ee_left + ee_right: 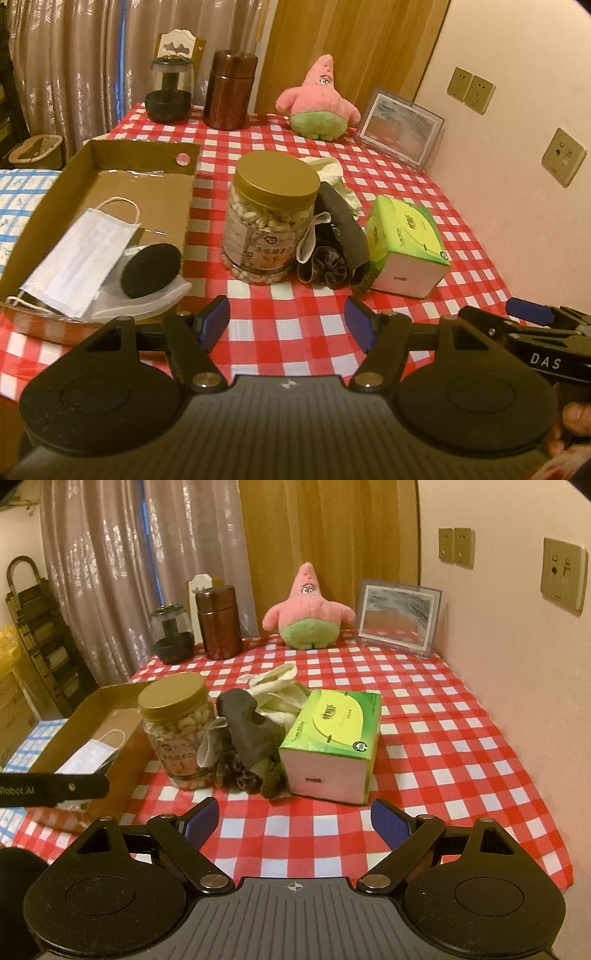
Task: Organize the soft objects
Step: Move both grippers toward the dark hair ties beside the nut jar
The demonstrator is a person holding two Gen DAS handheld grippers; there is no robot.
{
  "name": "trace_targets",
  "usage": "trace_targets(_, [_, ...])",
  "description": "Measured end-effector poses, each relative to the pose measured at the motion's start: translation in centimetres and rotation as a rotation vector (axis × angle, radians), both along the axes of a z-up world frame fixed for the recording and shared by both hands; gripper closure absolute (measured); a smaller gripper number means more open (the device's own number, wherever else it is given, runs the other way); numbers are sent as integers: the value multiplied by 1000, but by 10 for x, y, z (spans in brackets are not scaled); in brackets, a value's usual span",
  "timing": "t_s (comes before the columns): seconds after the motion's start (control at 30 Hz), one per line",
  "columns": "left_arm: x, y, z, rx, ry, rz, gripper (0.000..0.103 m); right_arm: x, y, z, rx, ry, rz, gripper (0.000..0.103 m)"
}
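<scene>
Scrunchie (327,266) lies ahead of both gaping, level hand-held grippers (286,325) (295,821).

We cannot sort out the dark soft pile (251,749) between the nut jar (177,731) and the tissue box (332,746): its pieces overlap, and the jar hides its left edge. We see only parts of the cream cloth (277,686) behind it. In the cardboard tray (110,155), the face mask (81,254) covers part of a clear bag (147,299) beneath a black round pad (151,271). The jar label (258,254) is too blurred for us to read. The right gripper (532,314) is cut off at the left view's edge.
</scene>
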State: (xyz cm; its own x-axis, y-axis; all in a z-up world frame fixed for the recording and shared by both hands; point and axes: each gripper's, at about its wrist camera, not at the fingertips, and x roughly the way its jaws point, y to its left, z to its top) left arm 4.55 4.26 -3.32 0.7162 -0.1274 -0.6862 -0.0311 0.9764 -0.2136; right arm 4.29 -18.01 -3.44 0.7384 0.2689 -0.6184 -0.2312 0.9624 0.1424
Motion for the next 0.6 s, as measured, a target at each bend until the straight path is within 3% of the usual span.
trace_targets(0.6, [66, -13, -63, 2, 63, -33, 57, 72, 24, -58, 84, 73, -7, 63])
